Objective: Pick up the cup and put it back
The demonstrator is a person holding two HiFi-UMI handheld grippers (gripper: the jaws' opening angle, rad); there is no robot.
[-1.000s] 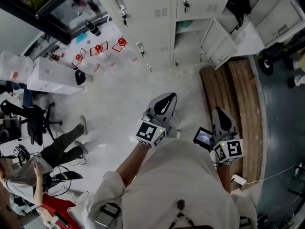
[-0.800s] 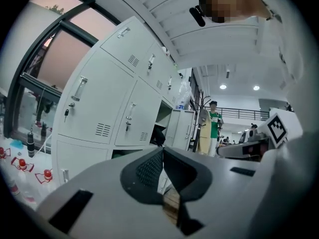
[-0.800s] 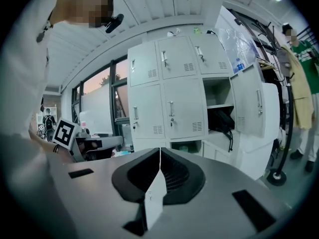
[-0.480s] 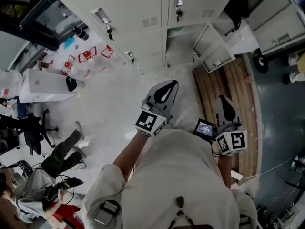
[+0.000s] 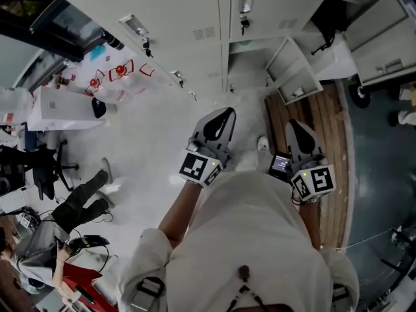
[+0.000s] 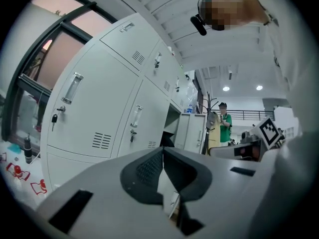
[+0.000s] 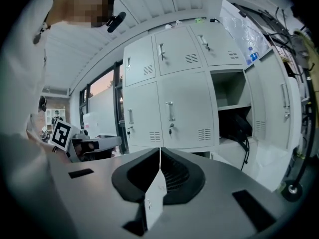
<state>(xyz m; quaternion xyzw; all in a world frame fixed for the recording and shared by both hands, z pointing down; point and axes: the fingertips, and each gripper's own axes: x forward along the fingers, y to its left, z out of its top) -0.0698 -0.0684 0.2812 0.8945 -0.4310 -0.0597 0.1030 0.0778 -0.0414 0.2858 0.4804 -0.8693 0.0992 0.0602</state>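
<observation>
Left tongs: the grey plastic left tongs (image 6: 163,153) are pressed together at the tips with nothing between them, and point at a bank of lockers.
Right tongs: the grey plastic right tongs (image 7: 160,156) are likewise pressed together and empty, and face the same bank.
Markers: a black-and-white left marker cube (image 5: 197,168) and a matching right marker cube (image 5: 313,182) sit at the rear of each tool. A small dark screen (image 5: 281,164) is just beside the right one.
Holder: a person in a white top (image 5: 247,239) holds both tools out in front, side by side and apart.
Lockers: the tall grey metal lockers (image 5: 195,18) have vents, handles and keys in their locks.
Open bay: one grey open locker door (image 5: 292,67) stands ajar ahead of the right tongs. The right gripper view shows a black object (image 7: 239,128) in an open compartment; what it is cannot be told.
Floor: a pale floor (image 5: 156,135) lies under the left tongs and brown wooden planking (image 5: 338,148) under the right.
Surroundings: a white box (image 5: 62,109), a black office chair (image 5: 42,168) and a seated person (image 5: 39,252) are well off to the left. A person in a green top (image 6: 225,126) stands far back in the left gripper view.
Cup: none of the three views shows the cup; its place cannot be told.
</observation>
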